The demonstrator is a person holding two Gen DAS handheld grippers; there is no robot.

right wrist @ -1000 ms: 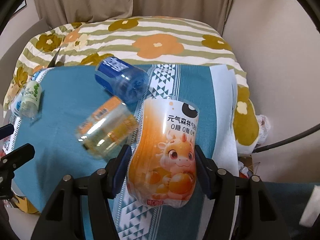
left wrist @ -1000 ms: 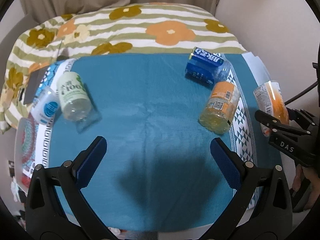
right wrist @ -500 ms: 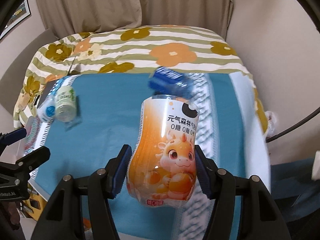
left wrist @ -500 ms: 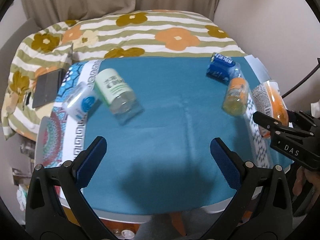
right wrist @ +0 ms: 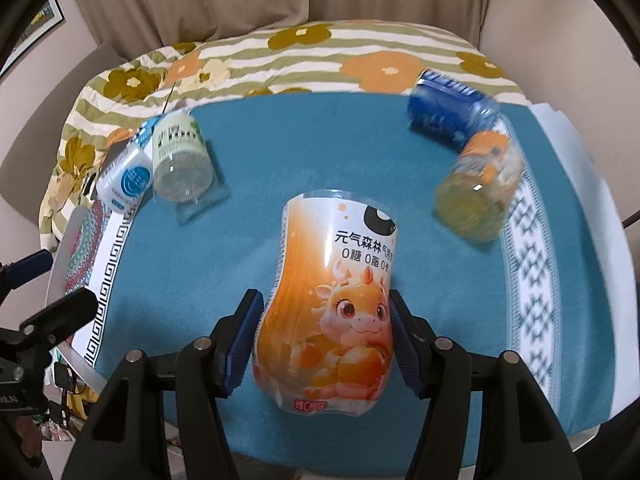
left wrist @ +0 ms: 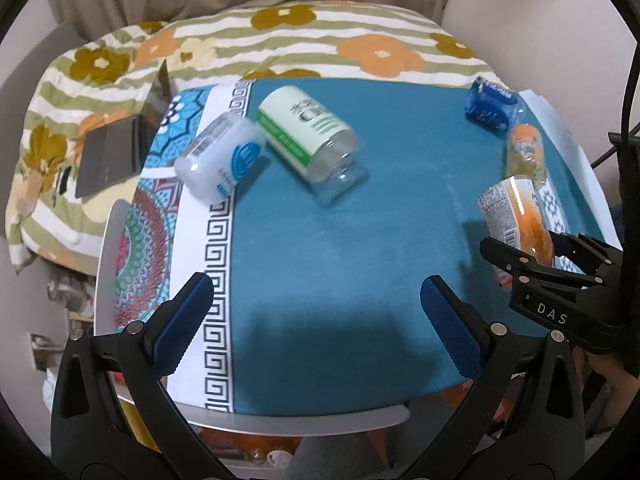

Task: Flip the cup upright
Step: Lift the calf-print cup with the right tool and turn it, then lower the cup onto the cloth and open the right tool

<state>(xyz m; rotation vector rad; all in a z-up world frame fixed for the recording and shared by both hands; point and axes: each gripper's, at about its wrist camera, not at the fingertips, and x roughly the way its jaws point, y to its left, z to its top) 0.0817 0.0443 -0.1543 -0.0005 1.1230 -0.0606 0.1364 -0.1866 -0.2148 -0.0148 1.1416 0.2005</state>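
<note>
- Orange cup (right wrist: 334, 312), printed with a cartoon dragon and Chinese lettering, sits clamped between the blue pads of our right gripper (right wrist: 324, 342), held above the teal cloth (right wrist: 256, 208) near the middle of the table.
- We see the cup in the right wrist view with its lettering the right way up and its wider printed end toward the camera; whether its mouth faces up we cannot tell.
- From the left wrist view, the same orange cup (left wrist: 516, 216) shows at the right edge, gripped by the right gripper (left wrist: 536, 264), whose black body reads "DAS".
- Our left gripper (left wrist: 316, 320) hangs with its jaws spread wide and nothing between them, over the near part of the teal cloth (left wrist: 360, 240).
- On the cloth lie four other cups, all on their sides:
  - a green-labelled clear cup (left wrist: 308, 136) left of centre;
  - a white cup with a blue round mark (left wrist: 222, 156) just beside it, on the patterned border (left wrist: 216, 240);
  - a blue cup (left wrist: 490, 104) at the far right;
  - a small orange-labelled cup (left wrist: 524, 152) near the blue one, blurred in both views.
- Behind the table we see a striped floral blanket (left wrist: 320, 44), with a dark flat device (left wrist: 112, 156) resting on it at the left.
</note>
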